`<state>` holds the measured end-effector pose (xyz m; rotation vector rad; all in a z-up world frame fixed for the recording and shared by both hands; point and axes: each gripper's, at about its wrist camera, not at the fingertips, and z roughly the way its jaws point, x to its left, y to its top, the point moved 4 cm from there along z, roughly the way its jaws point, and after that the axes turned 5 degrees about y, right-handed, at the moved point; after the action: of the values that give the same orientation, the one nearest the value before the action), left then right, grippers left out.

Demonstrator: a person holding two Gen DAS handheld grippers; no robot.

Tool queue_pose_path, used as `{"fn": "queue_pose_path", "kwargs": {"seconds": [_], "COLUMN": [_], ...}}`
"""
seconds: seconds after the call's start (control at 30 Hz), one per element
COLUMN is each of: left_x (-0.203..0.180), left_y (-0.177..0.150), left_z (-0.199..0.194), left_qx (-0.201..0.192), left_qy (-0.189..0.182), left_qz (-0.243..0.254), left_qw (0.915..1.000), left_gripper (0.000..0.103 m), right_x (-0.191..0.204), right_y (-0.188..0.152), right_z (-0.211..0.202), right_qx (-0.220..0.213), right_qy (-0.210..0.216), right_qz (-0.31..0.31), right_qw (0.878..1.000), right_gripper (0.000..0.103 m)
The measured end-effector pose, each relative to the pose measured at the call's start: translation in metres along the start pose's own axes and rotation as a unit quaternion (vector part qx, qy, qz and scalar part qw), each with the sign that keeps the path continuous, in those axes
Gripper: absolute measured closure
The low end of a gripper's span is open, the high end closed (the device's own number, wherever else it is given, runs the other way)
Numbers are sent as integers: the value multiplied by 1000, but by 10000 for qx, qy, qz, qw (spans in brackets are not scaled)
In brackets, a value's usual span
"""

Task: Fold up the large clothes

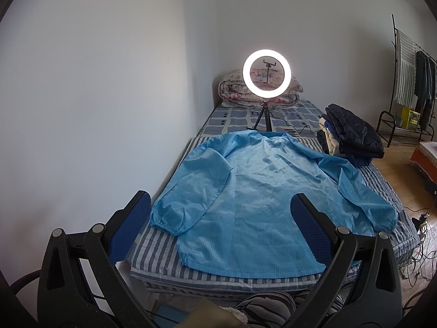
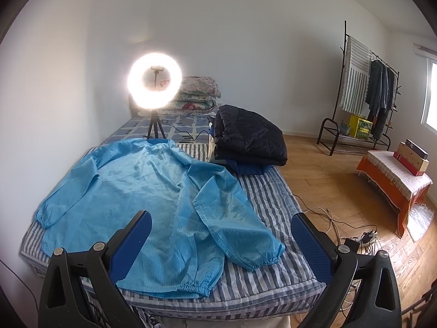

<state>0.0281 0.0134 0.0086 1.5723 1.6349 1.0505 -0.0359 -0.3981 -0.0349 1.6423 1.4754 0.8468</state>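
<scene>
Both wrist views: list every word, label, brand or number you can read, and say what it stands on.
No text can be read in either view.
Yellow crate under the clothes rack: printing too small and blurred to read.
Stacked boxes on the orange-draped bench: no lettering legible.
Blue garment: no label or print shows.
</scene>
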Motion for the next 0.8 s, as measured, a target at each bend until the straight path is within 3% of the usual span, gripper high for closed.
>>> {"fn": "queue_pose_path", "kwargs": {"seconds": [0.8], "left_x": [30], "left_y": [-29], "left_z": [35], "left_qx": [162], "left_qy": [184], "left_qz": [-116], "left_qw": [9996], "left_gripper": [0], "right_x": [44], "right_y": [9], "right_z": [12], "right_qx": [60], "right_qy": [94], "right_qz": [-370], "right_qw": [9993], "right_gripper": [0]}}
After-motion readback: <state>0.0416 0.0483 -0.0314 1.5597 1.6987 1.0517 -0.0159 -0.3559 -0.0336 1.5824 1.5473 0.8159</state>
